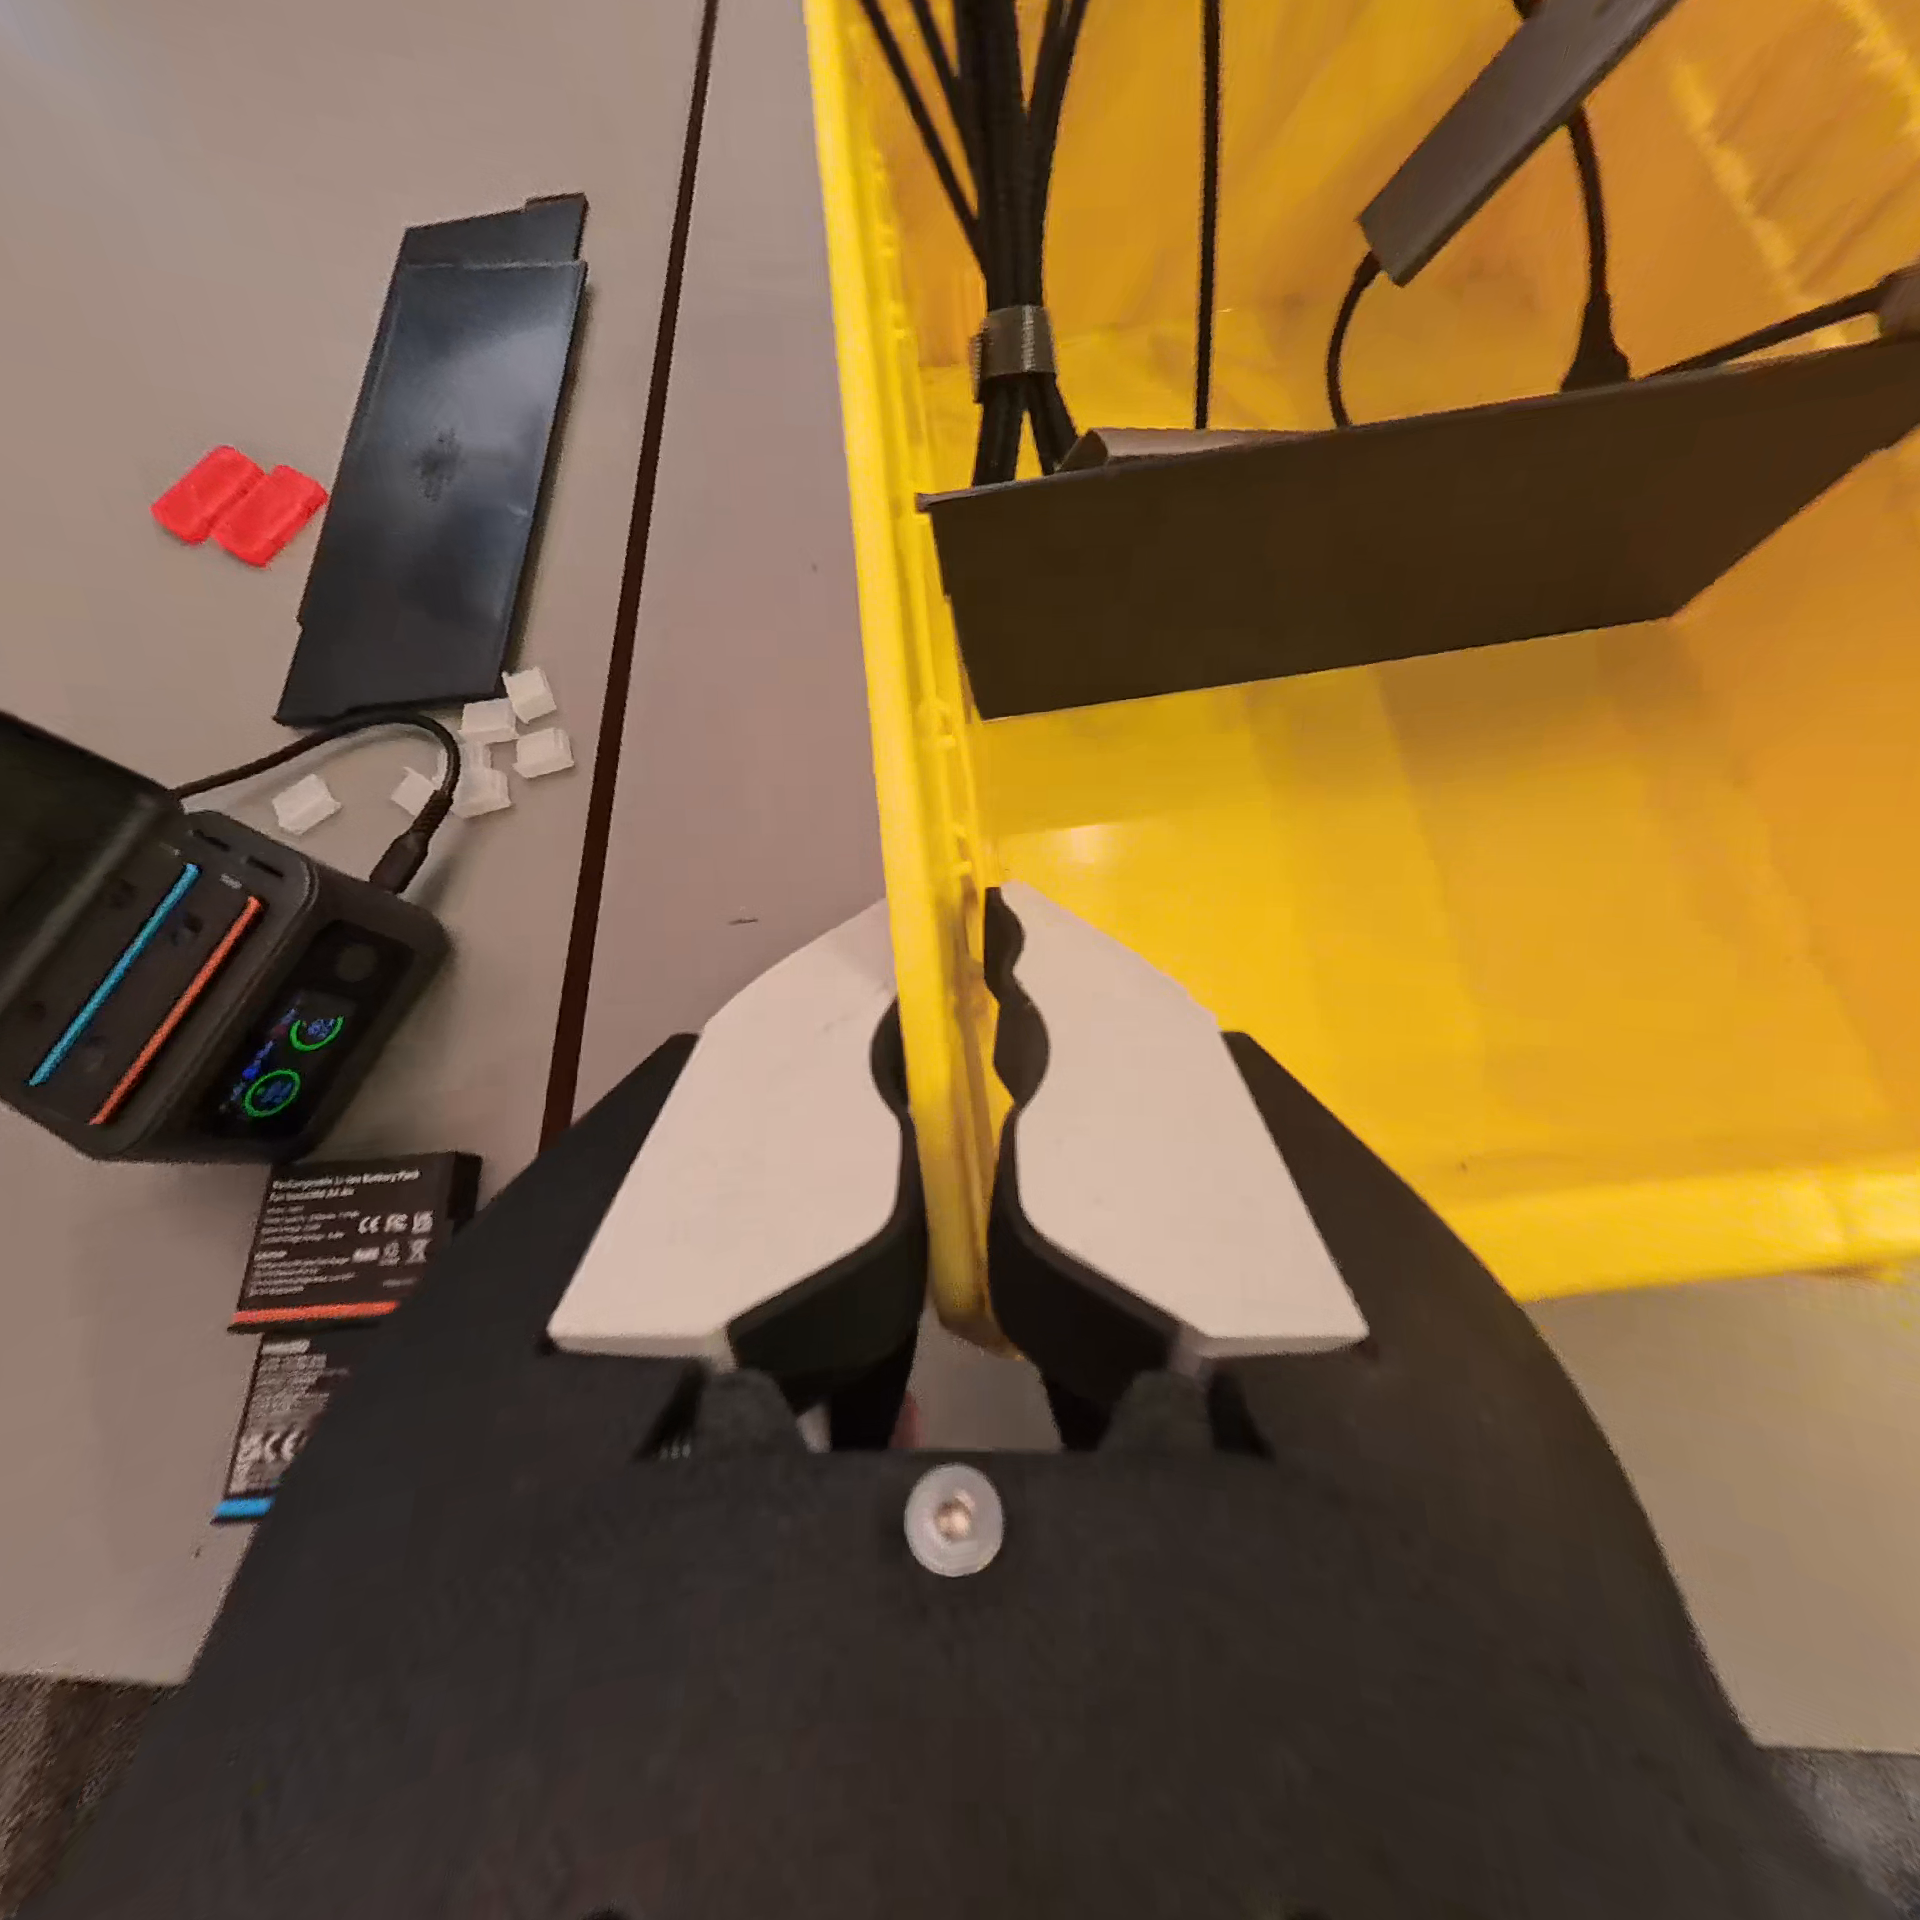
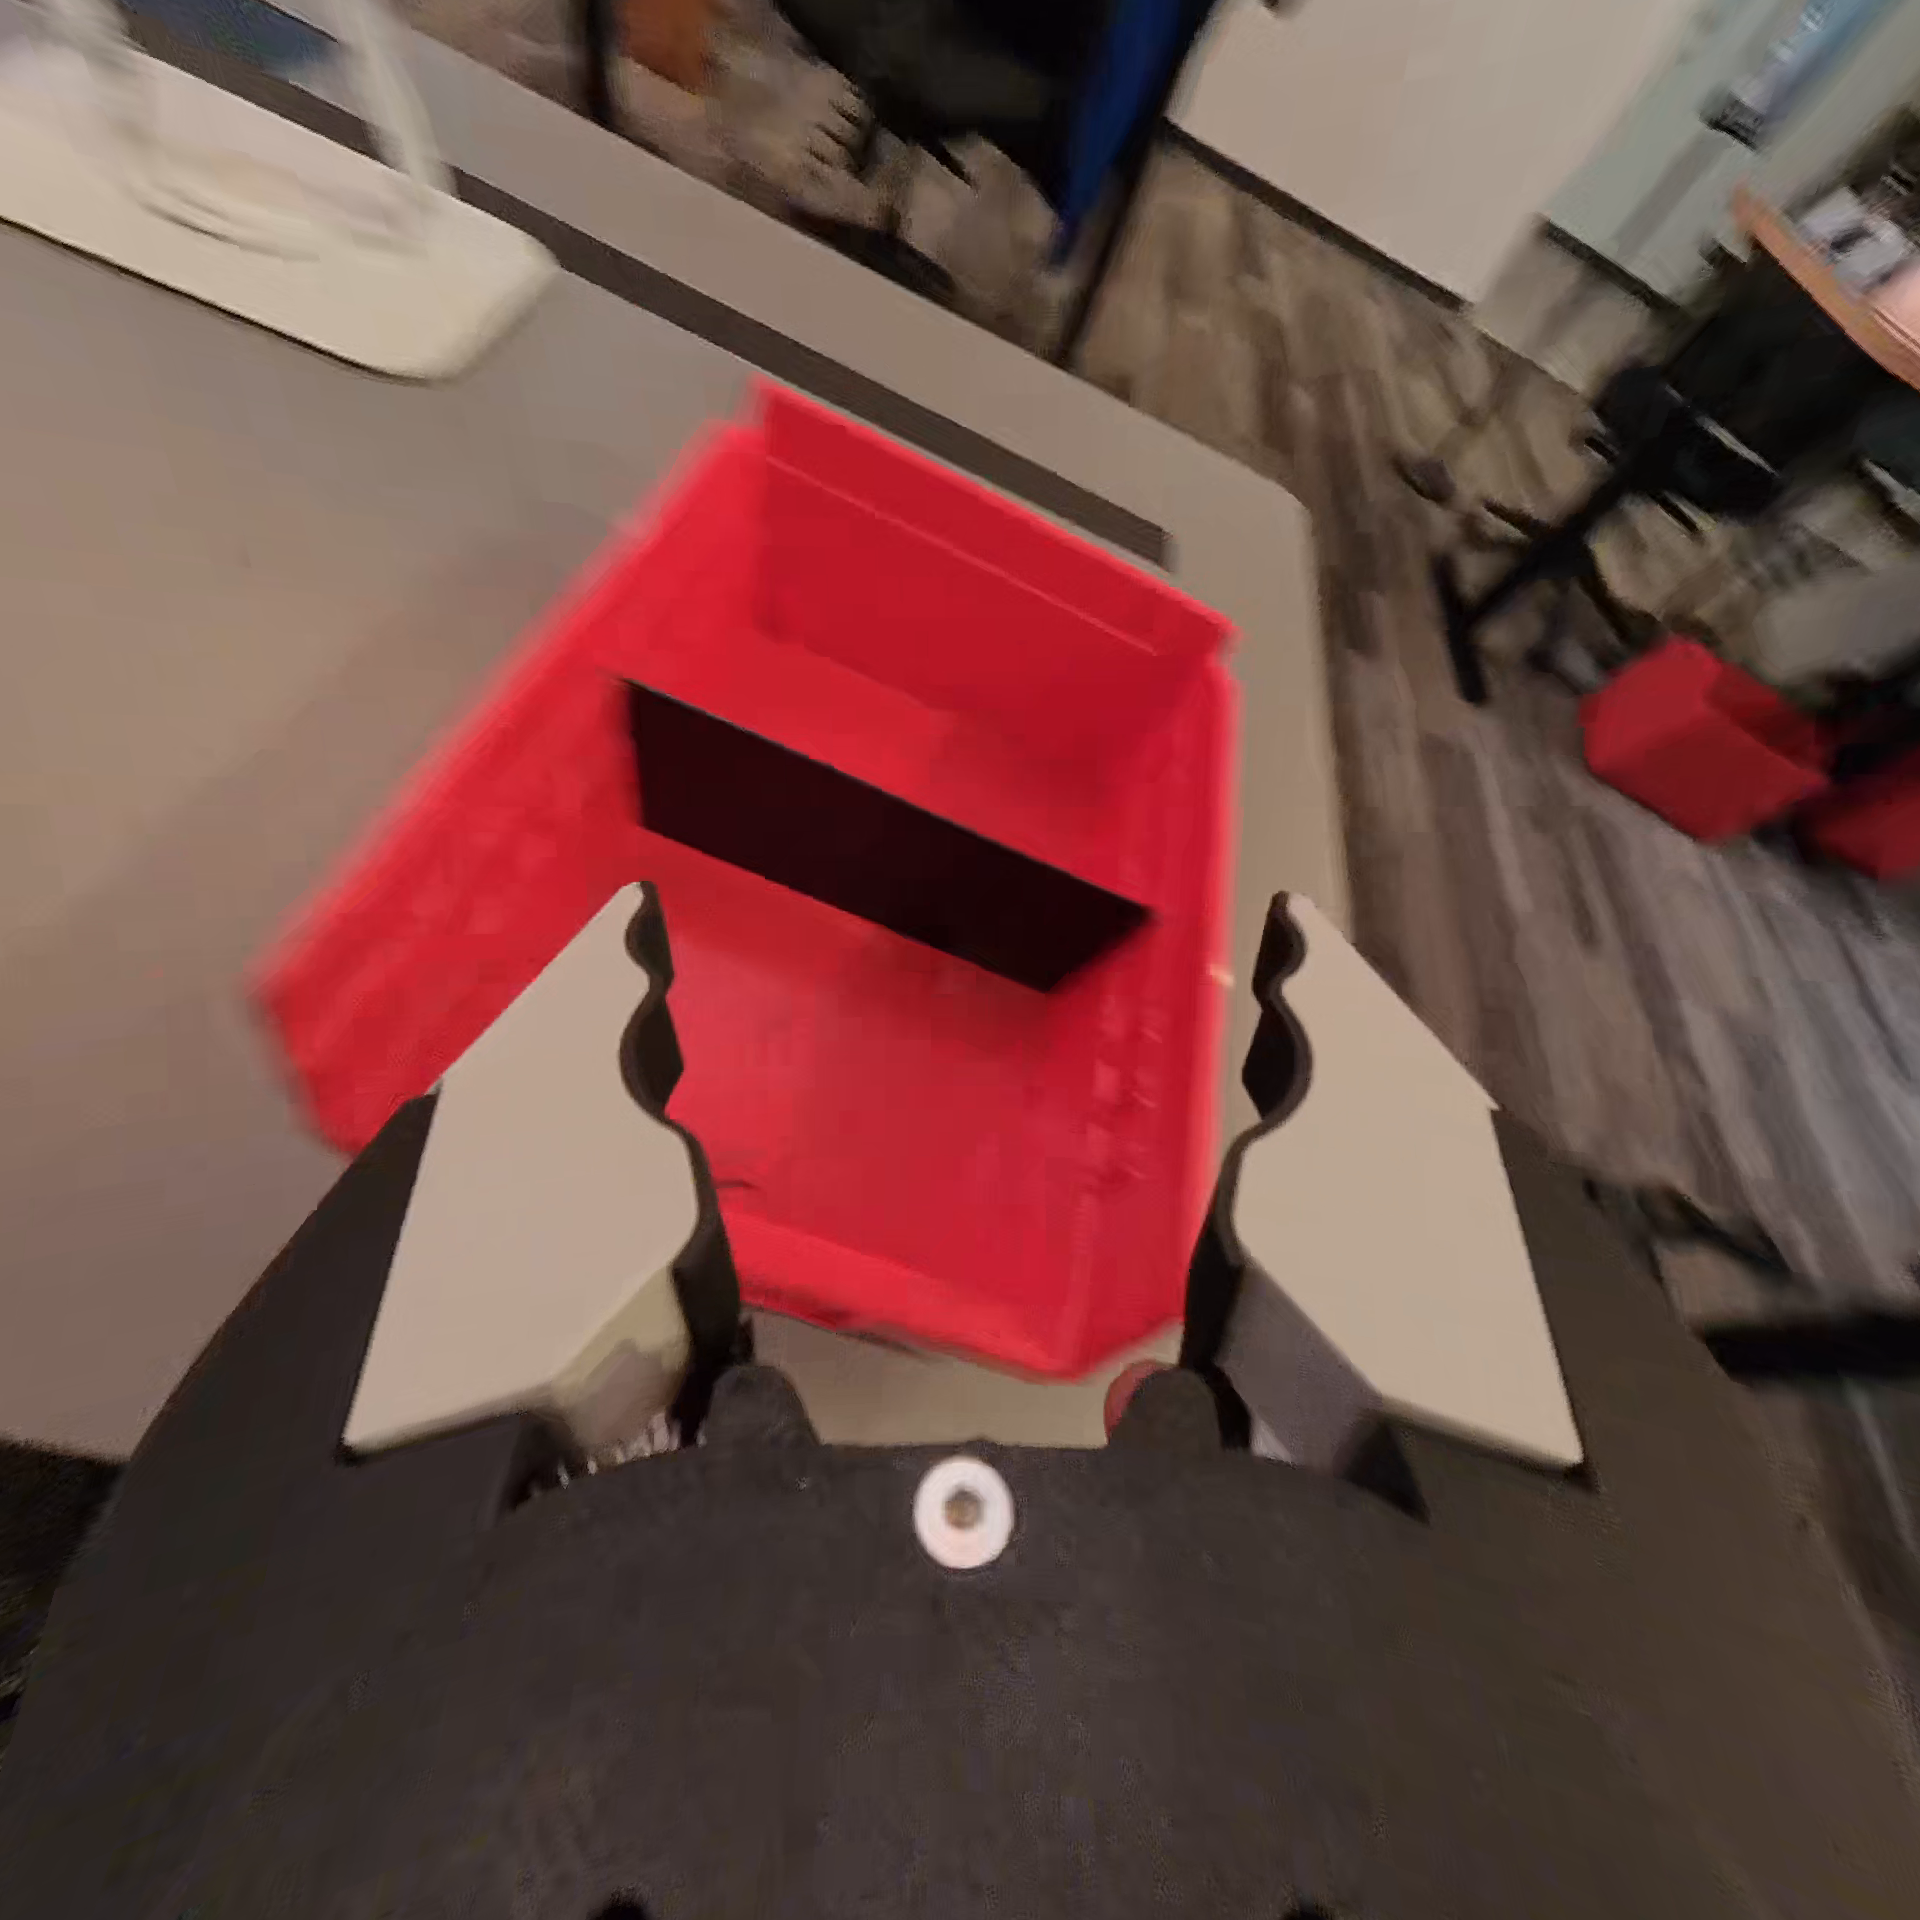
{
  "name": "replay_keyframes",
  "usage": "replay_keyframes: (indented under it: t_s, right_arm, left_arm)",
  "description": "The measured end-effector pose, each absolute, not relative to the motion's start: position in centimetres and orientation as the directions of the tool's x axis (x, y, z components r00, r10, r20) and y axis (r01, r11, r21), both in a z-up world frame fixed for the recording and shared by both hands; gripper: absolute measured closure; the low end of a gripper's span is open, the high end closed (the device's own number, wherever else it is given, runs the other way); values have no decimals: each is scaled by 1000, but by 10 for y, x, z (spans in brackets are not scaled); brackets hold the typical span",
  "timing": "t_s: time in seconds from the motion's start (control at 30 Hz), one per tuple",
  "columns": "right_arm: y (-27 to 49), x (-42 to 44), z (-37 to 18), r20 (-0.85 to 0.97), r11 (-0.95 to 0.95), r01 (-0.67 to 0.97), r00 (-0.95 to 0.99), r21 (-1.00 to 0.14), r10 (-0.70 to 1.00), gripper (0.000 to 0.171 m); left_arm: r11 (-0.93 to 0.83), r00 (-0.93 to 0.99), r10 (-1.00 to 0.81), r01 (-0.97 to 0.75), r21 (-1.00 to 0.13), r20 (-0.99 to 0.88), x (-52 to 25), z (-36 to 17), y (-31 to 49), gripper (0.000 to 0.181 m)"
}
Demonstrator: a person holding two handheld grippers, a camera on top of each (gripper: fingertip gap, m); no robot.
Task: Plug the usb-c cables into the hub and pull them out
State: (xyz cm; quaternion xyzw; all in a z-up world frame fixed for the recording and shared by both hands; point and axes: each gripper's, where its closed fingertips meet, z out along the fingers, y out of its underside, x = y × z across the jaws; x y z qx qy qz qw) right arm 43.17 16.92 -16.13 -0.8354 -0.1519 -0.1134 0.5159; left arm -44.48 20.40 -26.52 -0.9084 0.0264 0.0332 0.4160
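My left gripper is shut on the left wall of a yellow bin, with one finger outside and one inside. In the bin, a black divider spans the width. Behind it lie a tied bundle of black cables and a grey hub with a black cable plugged in. My right gripper is open and empty, held above a red bin that has its own black divider. The right wrist view is blurred.
Left of the yellow bin, the grey table holds a flat black sleeve, two red pieces, several white caps, a charging case with a lit screen and batteries. The red bin sits near the table's right corner. More red bins stand on the floor. There is about 85 cm between the tips of the two grippers.
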Motion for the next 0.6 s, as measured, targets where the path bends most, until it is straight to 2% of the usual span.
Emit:
replay_keyframes:
  t_s: [0.07, 0.17, 0.3, 0.4, 0.5, 0.6]
  right_arm:
    - [167, 374, -153, 331, -367, 421, 900, -829, 285, 60]
    - [160, 282, -154, 336, -262, 524, 782, -810, 525, 58]
    - [150, 178, -178, 263, -195, 571, 620, -797, 739, 60]
    - [165, 132, -209, 181, -233, 546, 600, -805, 780, 76]
    - [184, 106, -250, 31, -350, 499, 607, -793, 794, 62]
    - [198, 100, -295, -56, -449, 518, 608, -728, 792, 54]
  left_arm:
    - [-645, 996, -50, -85, -760, -69, -441, -265, 206, 173]
    - [-600, 992, -40, -122, -791, -124, -443, -247, 204, 144]
    - [-471, 958, -112, -284, -835, -262, -413, -181, 194, 140]
    - [-353, 929, -288, -327, -876, -231, -338, -143, 184, 135]
    - [-308, 836, -525, -361, -880, -159, -231, -140, 171, 112]
    - [-336, 675, -737, -415, -846, -39, -126, -172, 154, 82]
